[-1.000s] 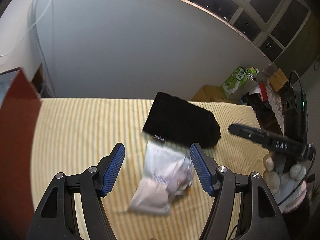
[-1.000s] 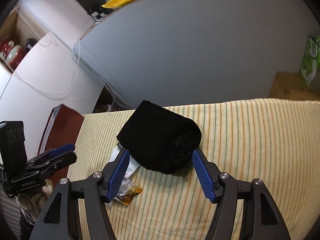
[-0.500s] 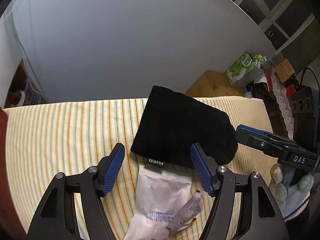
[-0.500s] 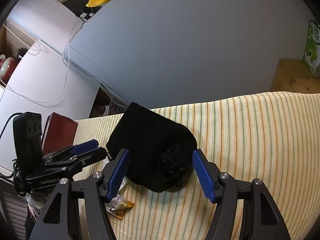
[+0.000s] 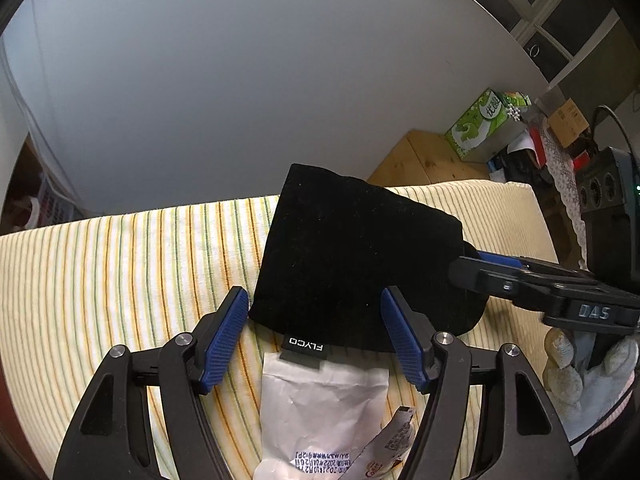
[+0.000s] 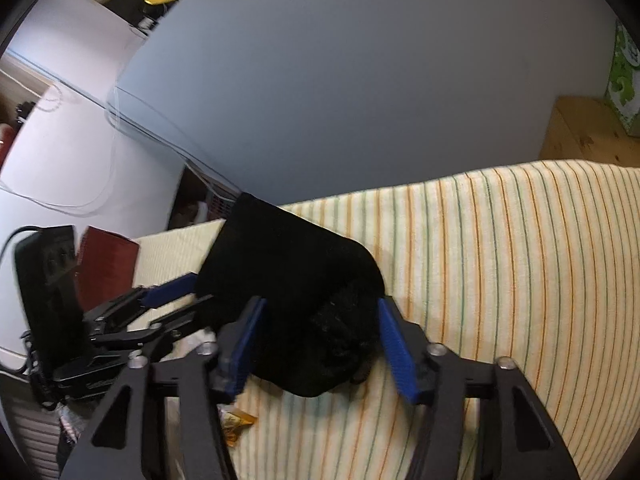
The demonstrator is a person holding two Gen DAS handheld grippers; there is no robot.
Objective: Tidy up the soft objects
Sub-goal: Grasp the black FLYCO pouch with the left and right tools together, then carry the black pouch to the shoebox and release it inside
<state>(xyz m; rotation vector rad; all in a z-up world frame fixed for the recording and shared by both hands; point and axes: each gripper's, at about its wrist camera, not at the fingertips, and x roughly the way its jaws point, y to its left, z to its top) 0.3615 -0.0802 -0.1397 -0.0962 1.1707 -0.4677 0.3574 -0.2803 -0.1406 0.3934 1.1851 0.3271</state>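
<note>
Black pouch [image 5: 356,264] at frame centre on the striped table [image 5: 120,264], overlapping a white packet [image 5: 320,412]; left gripper [image 5: 314,332] fingers released astride its near edge; right gripper [image 6: 320,344] fingers, just closing, flank its bunched end, contact not discernible.

The left tongs [image 5: 314,334] point steeply down, jaws standing apart with the blue pads [image 5: 224,338] clear of anything between them. The right tongs [image 6: 320,346] also tilt down and forward; their jaws have just been closing, with a dark soft bundle between them, though the pads [image 6: 394,348] are not seen pressing on it. A gloved hand [image 5: 580,376] grips the right tongs' handle from below.
</note>
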